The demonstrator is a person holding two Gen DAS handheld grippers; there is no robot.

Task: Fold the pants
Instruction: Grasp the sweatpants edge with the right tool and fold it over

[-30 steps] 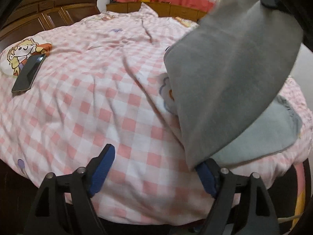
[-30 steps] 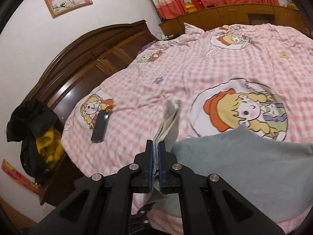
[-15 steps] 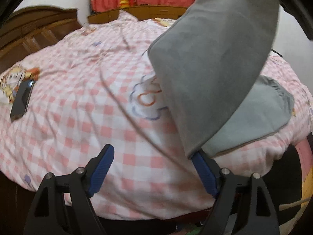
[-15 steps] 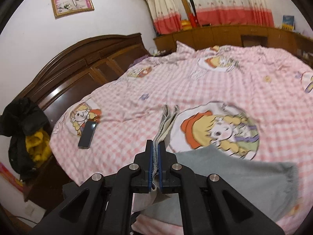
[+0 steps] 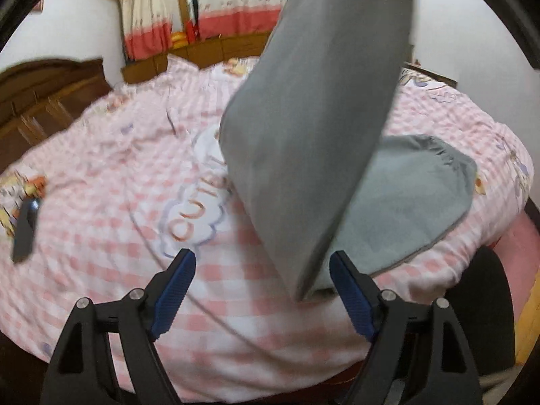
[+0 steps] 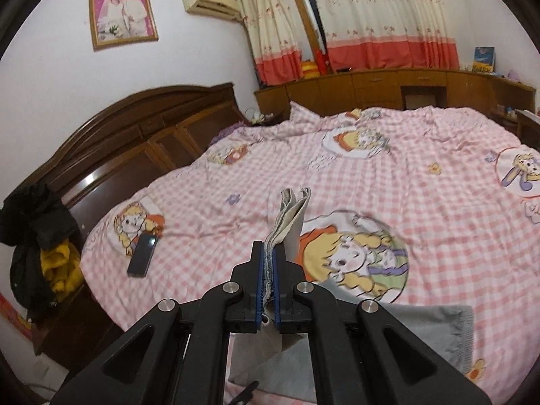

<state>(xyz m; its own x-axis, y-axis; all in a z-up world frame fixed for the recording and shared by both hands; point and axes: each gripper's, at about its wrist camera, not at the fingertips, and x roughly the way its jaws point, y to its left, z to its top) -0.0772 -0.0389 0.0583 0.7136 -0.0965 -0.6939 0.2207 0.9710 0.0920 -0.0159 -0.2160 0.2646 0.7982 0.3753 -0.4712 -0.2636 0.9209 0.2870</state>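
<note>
Grey pants hang in a long folded panel from the top of the left wrist view down to the bed, their waist end lying flat on the pink checked quilt. My left gripper stands open with wide jaws; the hanging panel's lower corner dangles between its blue pads without being pinched. In the right wrist view my right gripper is shut on the bunched hem of the pants, which sticks up past the pads, while more grey cloth lies on the quilt below.
A dark phone lies on the quilt near the bed's left edge, also in the left wrist view as the phone. A brown headboard with dark and yellow clothes draped nearby stands left. Wooden cabinets and curtains line the far wall.
The right gripper has risen with the hem, so the grey panel hangs steeper and more upright. The left gripper has swung to the right along the bed edge and rolled, staying open.
</note>
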